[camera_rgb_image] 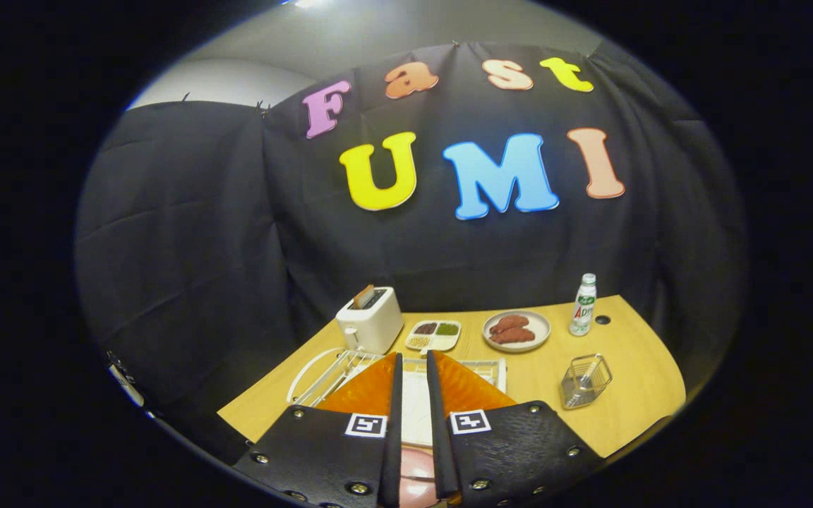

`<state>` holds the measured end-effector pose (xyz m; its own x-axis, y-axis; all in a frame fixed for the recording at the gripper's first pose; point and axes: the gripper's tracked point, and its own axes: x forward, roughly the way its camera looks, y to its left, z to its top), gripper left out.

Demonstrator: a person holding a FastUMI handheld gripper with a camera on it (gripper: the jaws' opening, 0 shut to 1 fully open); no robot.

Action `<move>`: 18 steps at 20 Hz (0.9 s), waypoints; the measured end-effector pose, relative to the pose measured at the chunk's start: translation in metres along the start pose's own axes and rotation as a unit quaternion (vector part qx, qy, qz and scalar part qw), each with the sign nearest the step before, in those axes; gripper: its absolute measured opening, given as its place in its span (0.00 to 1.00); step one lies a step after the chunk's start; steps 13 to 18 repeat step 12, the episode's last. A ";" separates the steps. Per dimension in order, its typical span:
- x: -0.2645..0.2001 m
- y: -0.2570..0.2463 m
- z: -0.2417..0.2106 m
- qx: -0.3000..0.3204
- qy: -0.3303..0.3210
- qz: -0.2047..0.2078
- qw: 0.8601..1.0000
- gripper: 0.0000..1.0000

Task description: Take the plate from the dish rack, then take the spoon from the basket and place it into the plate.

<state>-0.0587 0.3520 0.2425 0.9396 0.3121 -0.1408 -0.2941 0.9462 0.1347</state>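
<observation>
My gripper (413,367) hangs over the white dish rack (322,377), fingers nearly closed on a pale edge that may be the plate (415,409); I cannot tell if they grip it. If that hold is thin, I judge the plate could slip while lifting, and the spoon (588,374) waits in the wire basket (585,382).

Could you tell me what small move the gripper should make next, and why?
Probably lift straight up: the gripper looks shut on the plate, which stands edge-on between its fingers above the dish rack. The spoon waits in the basket, off to one side.
</observation>
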 end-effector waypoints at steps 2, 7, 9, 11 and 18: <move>-0.007 -0.022 0.034 -0.011 -0.037 -0.016 0.999 0.18; -0.028 -0.075 0.100 -0.027 -0.105 -0.042 0.993 0.18; -0.036 -0.098 0.116 -0.026 -0.118 -0.049 0.991 0.18; -0.041 -0.121 0.124 -0.023 -0.126 -0.055 0.990 0.18; -0.044 -0.132 0.125 -0.024 -0.128 -0.057 0.990 0.28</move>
